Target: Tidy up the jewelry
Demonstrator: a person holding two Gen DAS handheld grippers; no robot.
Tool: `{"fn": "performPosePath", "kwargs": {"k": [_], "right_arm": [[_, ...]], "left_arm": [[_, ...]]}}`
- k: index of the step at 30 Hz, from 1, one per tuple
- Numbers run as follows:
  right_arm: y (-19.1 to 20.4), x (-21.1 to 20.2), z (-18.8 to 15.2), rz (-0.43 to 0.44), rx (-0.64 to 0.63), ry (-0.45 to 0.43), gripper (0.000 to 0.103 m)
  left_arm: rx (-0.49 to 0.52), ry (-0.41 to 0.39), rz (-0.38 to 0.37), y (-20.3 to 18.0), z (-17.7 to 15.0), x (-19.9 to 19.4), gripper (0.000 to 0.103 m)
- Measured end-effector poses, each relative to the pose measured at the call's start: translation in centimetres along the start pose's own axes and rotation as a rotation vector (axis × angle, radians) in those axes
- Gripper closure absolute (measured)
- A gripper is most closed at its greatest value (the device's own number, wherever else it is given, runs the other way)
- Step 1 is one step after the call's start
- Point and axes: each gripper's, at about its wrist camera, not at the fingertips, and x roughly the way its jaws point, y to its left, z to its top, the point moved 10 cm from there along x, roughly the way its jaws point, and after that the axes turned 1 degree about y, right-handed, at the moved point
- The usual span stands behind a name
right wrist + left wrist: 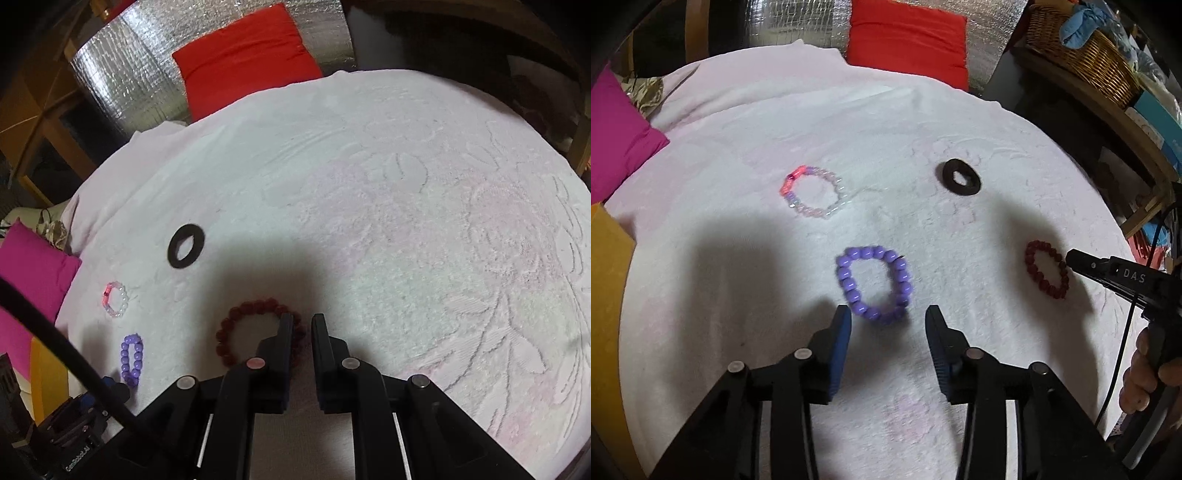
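Observation:
Several pieces lie on a white towel (738, 277). A purple bead bracelet (873, 284) lies just ahead of my open, empty left gripper (888, 317). A pink and clear bead bracelet (812, 192) lies further back left, a black ring-shaped band (961, 176) back right. A dark red bead bracelet (1047, 269) lies at the right, under the right gripper's tip. In the right wrist view my right gripper (302, 320) has a narrow gap; its left finger overlaps the dark red bracelet (240, 317), nothing sits between the fingers. The purple bracelet (131, 360), pink bracelet (115, 299) and black band (185, 245) lie to its left.
A red cushion (908, 37) and silver foil sheet (122, 74) lie beyond the towel. A magenta cushion (617, 136) and an orange object (605, 280) sit at the left edge. A wicker basket (1082, 51) stands on a wooden shelf at the right.

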Motion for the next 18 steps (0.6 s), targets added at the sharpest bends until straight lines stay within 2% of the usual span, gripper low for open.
{"fn": "performPosePath", "kwargs": {"k": [1, 3, 8, 9, 10, 11, 13, 18], "right_arm": [[-0.2, 0.0, 0.1, 0.000, 0.000, -0.001, 0.092], [-0.5, -0.1, 0.3, 0.009, 0.009, -0.006, 0.092], [0.2, 0.7, 0.0, 0.025, -0.029, 0.012, 0.092], [0.6, 0.9, -0.1, 0.029, -0.044, 0.020, 0.092], [0.9, 1.2, -0.3, 0.025, -0.061, 0.026, 0.092], [1.0, 1.4, -0.4, 0.015, -0.077, 0.025, 0.091], [1.6, 1.5, -0.5, -0.025, -0.133, 0.001, 0.091], [2.0, 1.1, -0.4, -0.055, -0.171, -0.037, 0.093]], "left_arm": [[0.004, -0.002, 0.001, -0.2, 0.1, 0.0, 0.052], [0.021, -0.004, 0.013, -0.6, 0.1, 0.3, 0.047], [0.049, 0.012, 0.057, -0.7, -0.1, 1.8, 0.048], [0.054, 0.003, 0.059, -0.6, 0.0, 1.8, 0.054], [0.061, -0.004, 0.060, -0.7, 0.1, 1.8, 0.068], [0.065, -0.004, 0.050, -0.8, 0.1, 1.8, 0.074], [0.074, -0.009, 0.041, -0.9, 0.1, 1.6, 0.093], [0.068, -0.046, 0.026, -0.4, 0.7, 0.2, 0.096]]}}
